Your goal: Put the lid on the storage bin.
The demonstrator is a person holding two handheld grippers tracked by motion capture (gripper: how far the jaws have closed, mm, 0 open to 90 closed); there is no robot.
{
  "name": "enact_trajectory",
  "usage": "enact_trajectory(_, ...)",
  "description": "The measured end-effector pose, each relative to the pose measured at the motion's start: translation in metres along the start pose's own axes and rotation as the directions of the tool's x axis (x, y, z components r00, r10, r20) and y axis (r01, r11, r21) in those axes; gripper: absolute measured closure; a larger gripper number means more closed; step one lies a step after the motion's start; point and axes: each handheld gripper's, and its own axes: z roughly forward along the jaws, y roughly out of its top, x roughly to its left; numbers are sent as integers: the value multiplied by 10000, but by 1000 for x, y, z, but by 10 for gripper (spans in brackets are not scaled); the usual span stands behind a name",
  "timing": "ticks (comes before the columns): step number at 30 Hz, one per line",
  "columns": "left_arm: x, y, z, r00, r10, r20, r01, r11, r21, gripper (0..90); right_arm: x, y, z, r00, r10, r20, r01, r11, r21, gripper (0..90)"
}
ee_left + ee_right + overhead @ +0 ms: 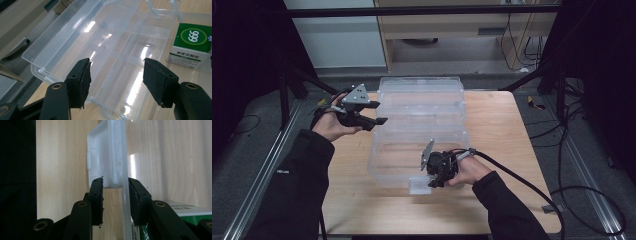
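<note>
A clear plastic compartment box (422, 107) lies on the wooden table (502, 130), lid swung back, its divided cells (130, 50) bare. My right gripper (432, 183) is at the box's near edge, jaws pinched on the white latch (418, 185). In the right gripper view the latch (105, 157) and the thin clear wall fill the gap of the right gripper (115, 192). My left gripper (381, 113) hovers open beside the box's left side. In the left gripper view, the left gripper (116, 75) has nothing between its jaws. A green and white carton (190, 45) stands past the box.
The carton's corner (175, 212) shows just behind my right jaws. Bare wood lies right of the box and along the near edge. Cables (532, 185) trail off the table's right side, and dark frame posts (557, 95) stand at the back corners.
</note>
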Motion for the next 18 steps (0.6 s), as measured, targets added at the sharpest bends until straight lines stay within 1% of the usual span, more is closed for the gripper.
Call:
enact_trajectory(3, 2, 3, 2, 9997, 226, 136, -228, 9997, 128, 379, 0, 0, 0, 10000, -7, -10, 7, 10000, -7, 670)
enact_trajectory(6, 5, 5, 4, 9993, 297, 230, -300, 9995, 136, 384, 0, 0, 0, 10000, 12, 6, -12, 10000, -19, 670)
enact_trajectory(9, 8, 8, 7, 9982, 540, 261, -550, 9978, 379, 386, 0, 0, 0, 10000, -17, 5, 17, 10000, -11, 670)
enact_trajectory(10, 9, 10, 8, 9977, 624, 277, -635, 9972, 398, 386, 0, 0, 0, 10000, 7, 12, -7, 10000, -21, 671)
enact_trajectory(11, 9, 10, 8, 9977, 624, 277, -635, 9972, 398, 386, 0, 0, 0, 10000, 7, 12, -7, 10000, -21, 671)
enact_trajectory(13, 11, 13, 11, 9959, 846, 332, -857, 9957, 339, 394, 0, 0, 0, 10000, -5, 0, 5, 10000, -19, 671)
enact_trajectory(18, 16, 18, 17, 9905, 1323, 365, -1340, 9897, 509, 408, 0, 0, 0, 10000, -27, 17, 27, 10000, -4, 671)
